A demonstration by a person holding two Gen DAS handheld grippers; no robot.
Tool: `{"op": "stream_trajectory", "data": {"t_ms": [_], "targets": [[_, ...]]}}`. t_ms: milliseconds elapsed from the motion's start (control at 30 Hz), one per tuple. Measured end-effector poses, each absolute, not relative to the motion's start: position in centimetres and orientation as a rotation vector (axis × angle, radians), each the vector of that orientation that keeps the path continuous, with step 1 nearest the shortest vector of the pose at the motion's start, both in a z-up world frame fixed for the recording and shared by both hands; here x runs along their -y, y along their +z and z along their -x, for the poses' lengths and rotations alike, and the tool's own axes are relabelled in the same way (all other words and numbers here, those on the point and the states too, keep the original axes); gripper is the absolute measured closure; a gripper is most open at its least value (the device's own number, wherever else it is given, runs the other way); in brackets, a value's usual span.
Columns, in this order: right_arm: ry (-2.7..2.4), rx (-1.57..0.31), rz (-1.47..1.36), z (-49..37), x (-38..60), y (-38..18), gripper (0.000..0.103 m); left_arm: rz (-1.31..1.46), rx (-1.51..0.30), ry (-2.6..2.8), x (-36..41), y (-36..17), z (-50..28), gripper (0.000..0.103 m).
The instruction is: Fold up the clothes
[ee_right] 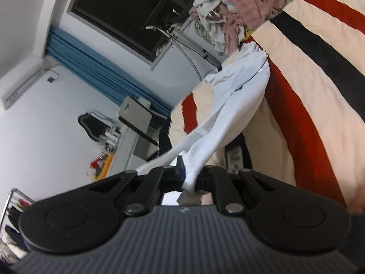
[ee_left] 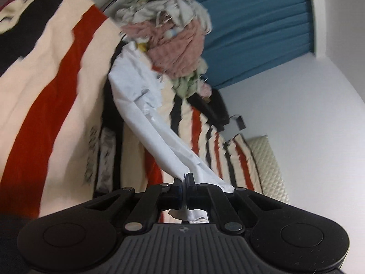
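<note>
A white garment (ee_left: 146,123) hangs stretched above a striped bed cover (ee_left: 52,86). My left gripper (ee_left: 184,178) is shut on one end of it, with cloth bunched between the fingers. In the right wrist view my right gripper (ee_right: 186,167) is shut on another part of the white garment (ee_right: 230,109), which runs away from it in a taut twisted band toward the far end. Both views are tilted.
A heap of pink, grey and green clothes (ee_left: 173,36) lies on the cream, red and black striped cover (ee_right: 308,73). Blue curtains (ee_left: 257,27), a dark window (ee_right: 127,16), a wall air conditioner (ee_right: 20,84) and a quilted headboard (ee_left: 267,164) surround the bed.
</note>
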State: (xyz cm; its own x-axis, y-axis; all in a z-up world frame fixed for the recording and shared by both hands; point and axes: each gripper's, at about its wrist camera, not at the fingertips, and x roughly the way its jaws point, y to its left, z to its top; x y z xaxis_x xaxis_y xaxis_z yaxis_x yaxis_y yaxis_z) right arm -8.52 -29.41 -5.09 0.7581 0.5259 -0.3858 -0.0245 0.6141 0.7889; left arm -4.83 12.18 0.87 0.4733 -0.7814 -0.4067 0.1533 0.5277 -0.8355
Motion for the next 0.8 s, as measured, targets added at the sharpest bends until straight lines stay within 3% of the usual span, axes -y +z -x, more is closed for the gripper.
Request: {"op": "stream_trajectory", "data": {"t_ms": [133,300,800], "targets": [[0.318,-0.758,-0.863,10.6,28.5,-9.3,0.095,0.816,-1.010,-0.624,-13.4,-2.7,8.7,0.100],[0.307,-0.815,-0.915,10.5,28.6,-12.0,0.095,0.829,-1.067,-0.569,-13.4,-5.8,6.9,0.100],[0.181,-0.690,-0.855,-9.2,32.3,-13.8,0.094,0.644,-0.871,-0.478,-6.0,-2.8,-13.4,0.100]]}}
